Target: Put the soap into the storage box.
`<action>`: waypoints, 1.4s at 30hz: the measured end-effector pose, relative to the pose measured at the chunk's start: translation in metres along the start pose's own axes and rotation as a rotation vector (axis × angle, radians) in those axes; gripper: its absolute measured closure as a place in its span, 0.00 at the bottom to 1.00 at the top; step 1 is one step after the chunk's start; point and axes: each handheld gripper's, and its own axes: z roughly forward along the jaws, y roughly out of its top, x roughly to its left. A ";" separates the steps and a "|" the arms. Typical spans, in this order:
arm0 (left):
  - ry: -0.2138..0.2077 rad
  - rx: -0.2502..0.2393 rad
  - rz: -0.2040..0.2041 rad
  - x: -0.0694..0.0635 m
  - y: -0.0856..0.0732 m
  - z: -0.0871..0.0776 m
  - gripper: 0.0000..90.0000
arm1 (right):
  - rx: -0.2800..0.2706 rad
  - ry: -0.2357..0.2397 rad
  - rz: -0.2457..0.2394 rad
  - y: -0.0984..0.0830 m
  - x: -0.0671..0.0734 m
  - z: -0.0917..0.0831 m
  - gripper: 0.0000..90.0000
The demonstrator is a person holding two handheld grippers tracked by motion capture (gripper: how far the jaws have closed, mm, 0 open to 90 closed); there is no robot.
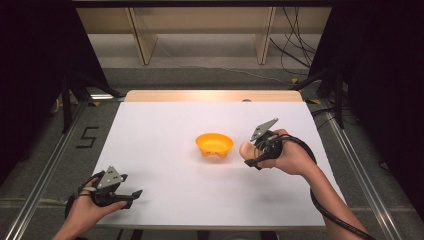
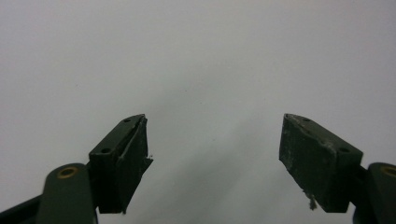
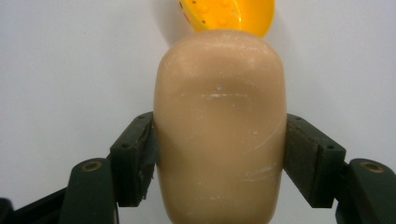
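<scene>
An orange bowl [image 1: 214,144] with small holes in its floor stands on the white table [image 1: 165,175], a little right of centre. My right gripper [image 1: 248,156] hangs just right of the bowl, shut on a smooth tan rounded object [image 1: 246,149]. In the right gripper view that tan object [image 3: 220,126] sits squeezed between both jaws, and the bowl [image 3: 229,14] peeks out behind it. My left gripper [image 1: 129,199] rests near the front left corner, open. In the left gripper view, its jaws stand wide apart around my left gripper [image 2: 215,158] with bare table between them.
A wooden strip [image 1: 212,95] runs along the table's far edge. Behind it stand wooden shelf legs [image 1: 142,40] and loose cables [image 1: 292,47] on the floor. Metal rails [image 1: 45,170] flank the table on both sides.
</scene>
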 end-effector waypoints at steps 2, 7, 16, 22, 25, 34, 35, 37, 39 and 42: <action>0.000 0.000 0.000 0.000 0.000 0.000 0.26 | 0.026 -0.008 0.019 0.002 0.000 0.000 0.37; -0.002 -0.002 0.000 0.000 0.000 0.000 0.26 | 0.018 0.000 -0.017 0.006 -0.004 0.000 0.37; -0.007 -0.019 -0.033 -0.002 0.000 0.001 0.26 | 0.040 -0.004 -0.028 0.014 -0.007 0.001 0.37; -0.006 -0.020 -0.030 -0.002 0.000 0.001 0.26 | 0.049 -0.004 -0.048 0.016 -0.009 0.003 0.37; 0.015 -0.026 -0.026 -0.002 0.000 0.002 0.26 | 0.053 -0.006 -0.061 0.018 -0.011 0.004 0.37; 0.002 -0.022 -0.024 -0.001 0.000 0.001 0.26 | 0.074 -0.005 -0.071 0.025 -0.015 0.005 0.37; -0.003 -0.015 -0.016 -0.001 0.000 0.001 0.26 | 0.066 -0.003 -0.089 0.026 -0.016 0.006 0.37; 0.000 -0.014 -0.018 -0.001 0.000 0.001 0.26 | 0.068 -0.003 -0.089 0.026 -0.017 0.006 0.37; 0.003 -0.008 0.013 0.001 0.001 0.000 0.26 | 0.077 -0.010 -0.077 0.027 -0.017 0.007 0.37; 0.005 -0.014 0.018 0.001 0.001 0.000 0.26 | 0.083 -0.005 -0.078 0.028 -0.017 0.008 0.37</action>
